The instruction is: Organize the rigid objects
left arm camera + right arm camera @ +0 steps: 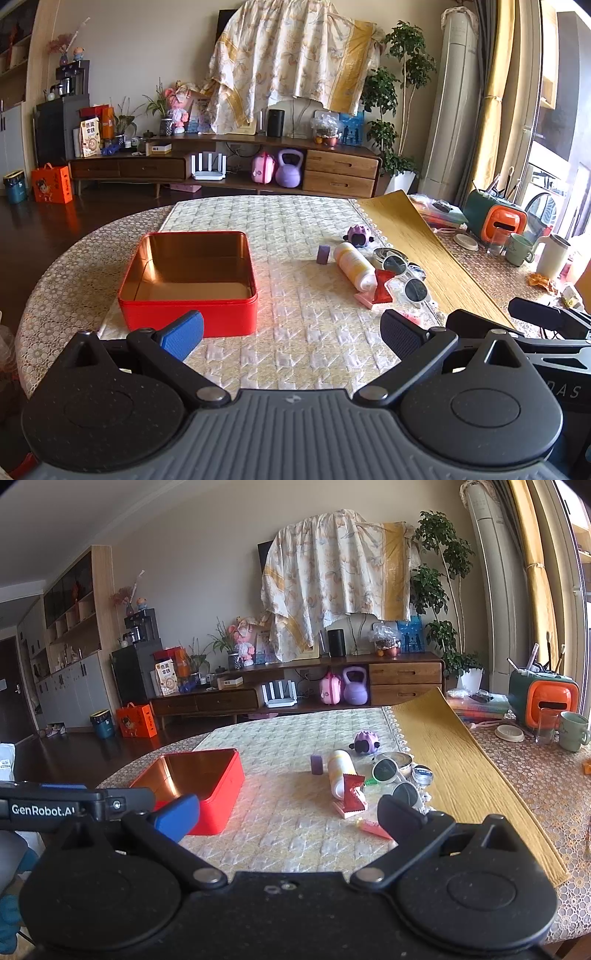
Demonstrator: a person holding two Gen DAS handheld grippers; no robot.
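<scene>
An empty red tin box [192, 280] [218, 786] with a gold inside sits on the quilted mat at the left. To its right lies a cluster: a white and yellow bottle [355, 266] [341, 771] on its side, a small purple block [322, 254] [317, 764], a purple toy [357, 235] [365, 743], white sunglasses [404, 275] [395, 781], a red packet [382, 290] [352, 792] and a round tin [400, 760]. My left gripper [291, 332] is open, low and near the box's front. My right gripper [288, 818] is open with nothing between its fingers.
A yellow mat [424, 251] [461, 768] lies to the right of the cluster. Beyond it stand an orange and green holder [495, 218] [543, 698], a glass [546, 725], mugs [519, 249] [574, 731] and a white tumbler [552, 254]. The round table's edge [55, 266] curves at the left.
</scene>
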